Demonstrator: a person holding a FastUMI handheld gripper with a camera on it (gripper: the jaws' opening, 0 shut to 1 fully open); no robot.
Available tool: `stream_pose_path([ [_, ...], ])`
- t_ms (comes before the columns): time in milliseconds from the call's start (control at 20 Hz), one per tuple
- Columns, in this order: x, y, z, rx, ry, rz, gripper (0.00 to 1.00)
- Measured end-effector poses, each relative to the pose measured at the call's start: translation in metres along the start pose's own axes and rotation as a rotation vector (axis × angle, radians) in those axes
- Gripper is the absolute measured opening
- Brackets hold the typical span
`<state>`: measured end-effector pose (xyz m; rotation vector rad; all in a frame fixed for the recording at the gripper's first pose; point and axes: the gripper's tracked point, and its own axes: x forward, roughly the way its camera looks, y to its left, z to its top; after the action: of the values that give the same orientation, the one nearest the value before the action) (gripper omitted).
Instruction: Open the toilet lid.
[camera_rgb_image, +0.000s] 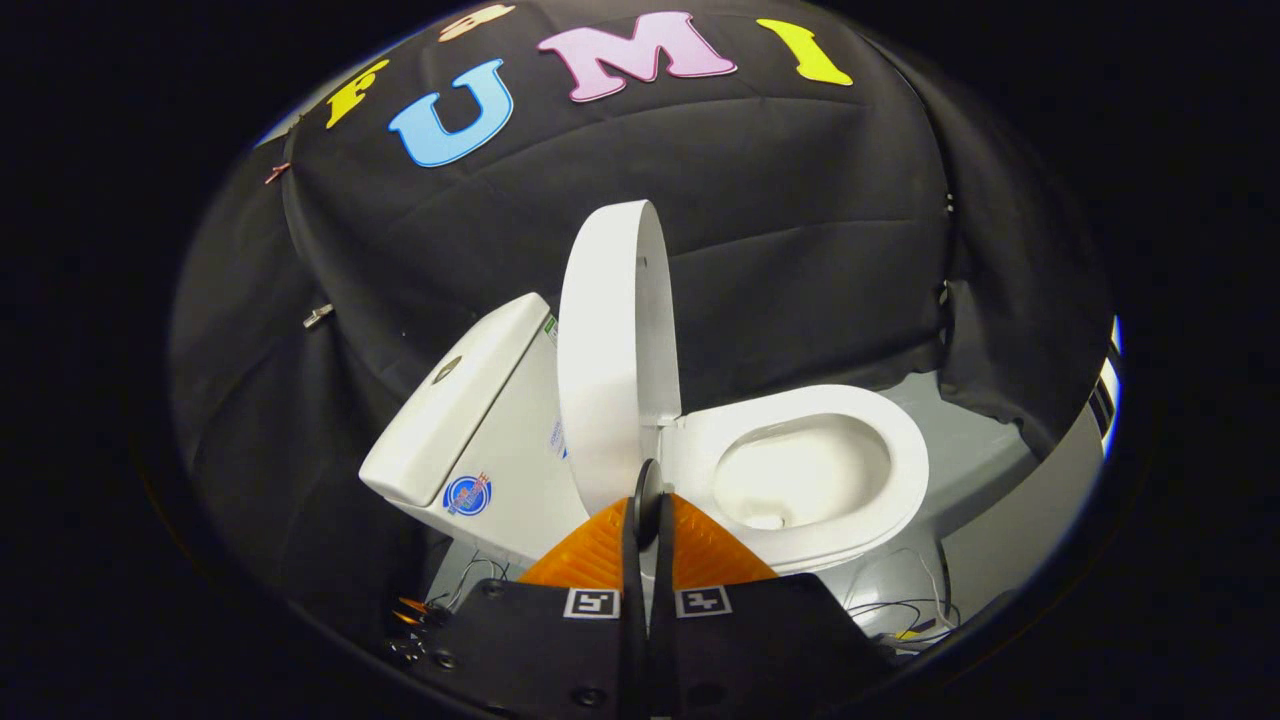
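A white toilet stands ahead of me, seen from its side. Its lid (610, 350) is raised upright, edge-on, leaning toward the tank (470, 420). The seat (890, 470) lies flat around the open bowl (800, 470), beyond my fingers and to their right. My gripper (647, 500) is shut, its two fingers pressed together with nothing between them. The fingertips sit just in front of the lid's lower edge near the hinge; I cannot tell whether they touch it.
Black cloth walls close in behind and on both sides of the toilet. Thin cables (900, 615) lie on the light floor (980, 450) beside the toilet's base, and more wires (470, 580) sit under the tank.
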<state>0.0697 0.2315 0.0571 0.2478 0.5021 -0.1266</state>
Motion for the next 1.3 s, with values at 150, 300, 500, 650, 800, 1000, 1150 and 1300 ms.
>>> stream_pose_path([
  [150, 0.002, 0.018, 0.000, -0.058, -0.008, -0.016, 0.06],
  [300, 0.003, 0.029, -0.003, -0.135, -0.031, -0.036, 0.06],
  [500, 0.007, 0.043, -0.003, -0.148, -0.025, -0.058, 0.05],
  [650, 0.009, 0.056, -0.005, -0.191, -0.030, -0.075, 0.06],
  [800, 0.012, 0.070, -0.009, -0.216, -0.033, -0.083, 0.06],
  [1000, 0.018, 0.087, -0.014, -0.263, -0.022, -0.092, 0.06],
  [1150, 0.022, 0.099, -0.018, -0.284, -0.025, -0.093, 0.06],
  [1300, 0.024, 0.110, -0.023, -0.317, -0.025, -0.094, 0.06],
])
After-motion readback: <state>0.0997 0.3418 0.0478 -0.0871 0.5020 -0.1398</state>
